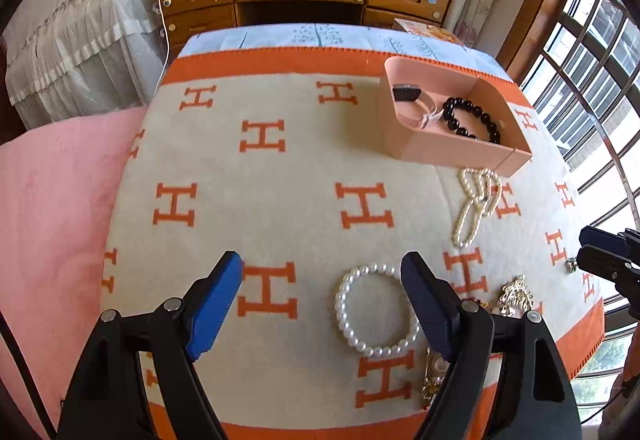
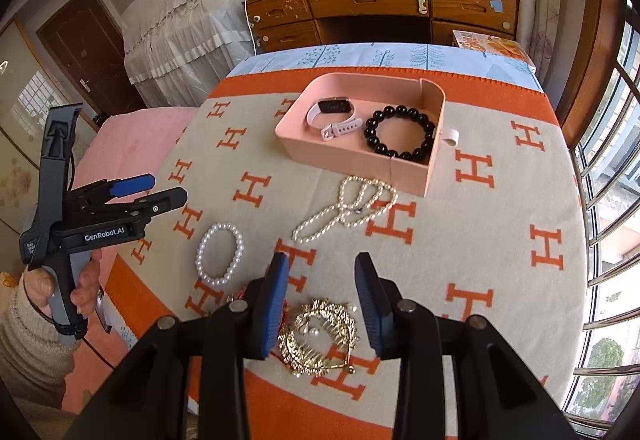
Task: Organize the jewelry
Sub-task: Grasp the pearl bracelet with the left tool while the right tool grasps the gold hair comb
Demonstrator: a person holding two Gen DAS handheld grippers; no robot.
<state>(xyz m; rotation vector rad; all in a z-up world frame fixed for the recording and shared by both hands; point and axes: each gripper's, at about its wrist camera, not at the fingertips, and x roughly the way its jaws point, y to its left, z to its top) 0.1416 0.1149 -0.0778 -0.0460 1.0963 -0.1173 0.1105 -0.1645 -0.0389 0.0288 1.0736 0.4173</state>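
Note:
A pink tray (image 2: 434, 127) (image 1: 420, 147) on the orange-and-beige blanket holds a white-strapped watch (image 2: 336, 115) and a black bead bracelet (image 2: 400, 137) (image 1: 472, 119). A pearl necklace (image 2: 348, 207) (image 1: 478, 203) lies in front of the tray. A pearl bracelet (image 1: 376, 310) (image 2: 219, 254) lies between my left gripper's fingers; that gripper (image 1: 322, 268) (image 2: 160, 187) is open above it. A gold comb ornament (image 2: 320, 336) (image 1: 516, 296) lies under my right gripper (image 2: 322, 264), which is open and empty. A gold watch (image 1: 434, 372) lies by the left gripper's right finger.
The blanket (image 1: 280, 167) covers a bed; a pink sheet (image 1: 52, 207) lies to the left. A wooden desk with drawers (image 2: 380, 7) stands beyond. Barred windows (image 2: 608, 199) run along the right. A lace-covered piece of furniture (image 2: 188, 23) stands at the back left.

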